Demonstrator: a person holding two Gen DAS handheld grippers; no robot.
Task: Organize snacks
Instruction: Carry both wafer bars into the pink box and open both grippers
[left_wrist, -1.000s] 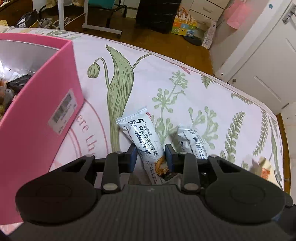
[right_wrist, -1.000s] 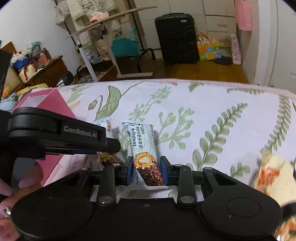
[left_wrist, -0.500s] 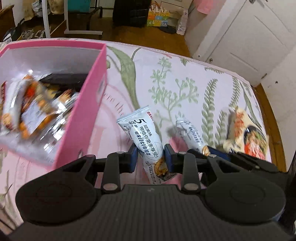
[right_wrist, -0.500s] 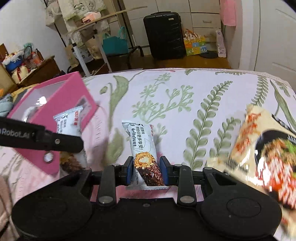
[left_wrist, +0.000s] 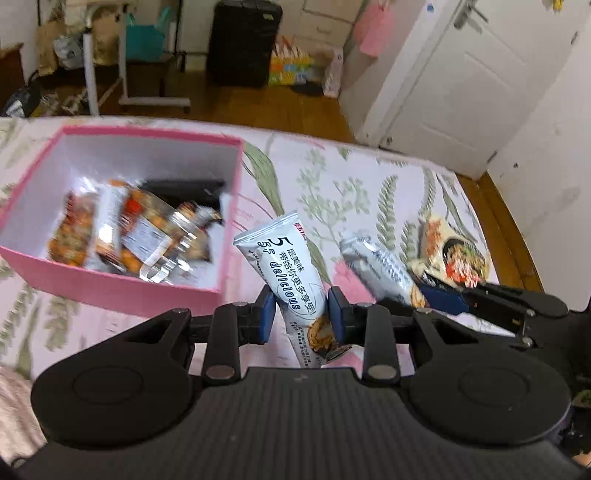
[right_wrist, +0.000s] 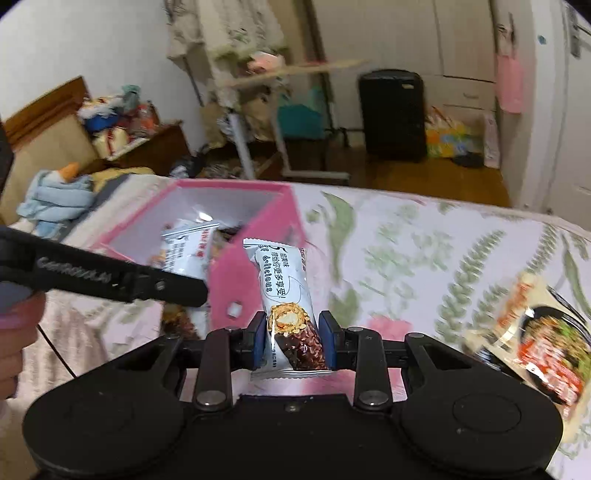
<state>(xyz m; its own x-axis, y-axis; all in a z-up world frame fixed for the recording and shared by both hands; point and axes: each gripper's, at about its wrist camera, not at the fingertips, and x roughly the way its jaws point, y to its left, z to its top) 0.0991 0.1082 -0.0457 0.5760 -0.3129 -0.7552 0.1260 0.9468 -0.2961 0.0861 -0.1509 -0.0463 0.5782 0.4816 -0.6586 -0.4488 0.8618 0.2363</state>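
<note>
My left gripper (left_wrist: 301, 317) is shut on a white snack bar (left_wrist: 291, 273) with blue print, held in the air above the floral bedspread. To its left stands an open pink box (left_wrist: 110, 288) with several snack packets inside. My right gripper (right_wrist: 291, 339) is shut on a second white snack bar (right_wrist: 286, 295) of the same kind, just right of the pink box (right_wrist: 251, 266). In the left wrist view the right gripper's snack bar (left_wrist: 376, 266) shows to the right. The left gripper's arm (right_wrist: 110, 277) crosses the right wrist view at the left.
A beige noodle packet (left_wrist: 454, 254) lies on the bedspread at the right, also the noodle packet (right_wrist: 535, 332) in the right wrist view. Beyond the bed are a wooden floor, a black suitcase (left_wrist: 243, 40), a white rolling table and a white door (left_wrist: 461, 85).
Both grippers have risen with their snack bars and swung left toward the pink box, whose inside now shows. The noodle packet has come into view at the right.
</note>
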